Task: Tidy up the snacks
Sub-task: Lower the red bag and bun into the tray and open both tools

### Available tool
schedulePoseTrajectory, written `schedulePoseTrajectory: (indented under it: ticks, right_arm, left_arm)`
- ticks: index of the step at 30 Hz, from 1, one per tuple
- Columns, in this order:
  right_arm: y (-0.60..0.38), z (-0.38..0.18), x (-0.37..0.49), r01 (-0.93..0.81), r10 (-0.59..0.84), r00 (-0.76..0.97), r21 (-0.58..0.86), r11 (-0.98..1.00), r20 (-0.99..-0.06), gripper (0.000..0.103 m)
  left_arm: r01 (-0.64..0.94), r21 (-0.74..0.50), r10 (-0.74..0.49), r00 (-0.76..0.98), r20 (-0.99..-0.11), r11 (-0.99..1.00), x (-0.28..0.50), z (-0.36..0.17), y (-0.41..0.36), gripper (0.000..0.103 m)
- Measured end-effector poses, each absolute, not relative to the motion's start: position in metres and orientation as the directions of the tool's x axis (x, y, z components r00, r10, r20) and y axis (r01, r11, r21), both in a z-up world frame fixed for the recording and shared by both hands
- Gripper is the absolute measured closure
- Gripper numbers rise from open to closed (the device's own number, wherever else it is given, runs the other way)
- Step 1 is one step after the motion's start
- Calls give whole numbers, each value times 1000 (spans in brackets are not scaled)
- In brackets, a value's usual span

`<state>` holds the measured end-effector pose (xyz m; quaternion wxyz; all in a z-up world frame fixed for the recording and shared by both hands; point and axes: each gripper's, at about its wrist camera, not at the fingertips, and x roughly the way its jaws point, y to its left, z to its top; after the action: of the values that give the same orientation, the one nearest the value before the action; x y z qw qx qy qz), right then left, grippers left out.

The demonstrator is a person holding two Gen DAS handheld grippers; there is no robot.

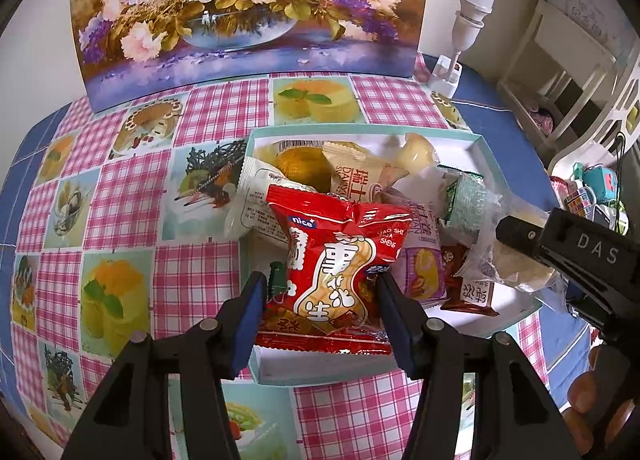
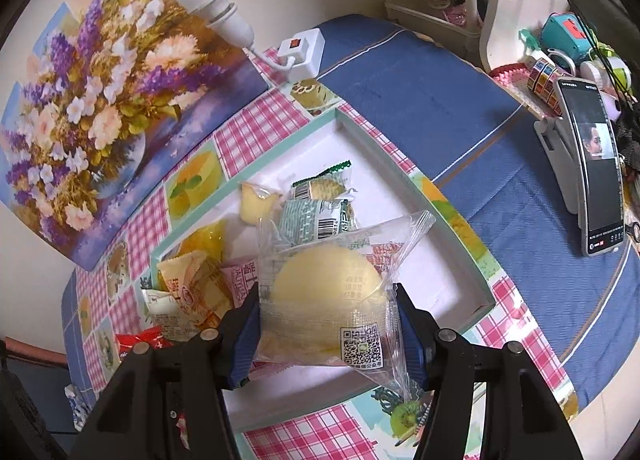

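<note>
A white tray with a teal rim (image 1: 486,147) holds several wrapped snacks. My left gripper (image 1: 322,292) is shut on a red peanut packet (image 1: 336,256) and holds it over the tray's near end. My right gripper (image 2: 326,314) is shut on a clear-wrapped yellow bun (image 2: 326,288) above the tray (image 2: 452,227). The right gripper also shows at the right of the left wrist view (image 1: 560,244), with the bun (image 1: 516,260) in it. Green-wrapped snacks (image 2: 316,215), a beige packet (image 2: 192,288) and a purple packet (image 1: 424,268) lie in the tray.
The tray sits on a pink checked tablecloth (image 1: 120,195) over a blue cloth (image 2: 440,99). A flower painting (image 1: 248,3) leans on the wall behind. A white lamp and switch box (image 2: 300,47), a phone on a stand (image 2: 596,167), and white shelving with toys (image 1: 560,59) stand to the right.
</note>
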<state>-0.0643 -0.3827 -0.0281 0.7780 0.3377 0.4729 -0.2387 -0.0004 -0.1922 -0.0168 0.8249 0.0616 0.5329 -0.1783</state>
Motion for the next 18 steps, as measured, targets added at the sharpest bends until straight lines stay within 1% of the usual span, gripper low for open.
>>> schedulePoseTrajectory:
  ticks: [18]
  right_arm:
    - [-366,-39,-47,652,-30,396,259,712,-918,39]
  left_arm:
    - [342,-103,-225,341,-912,934,8,-26,-189,45]
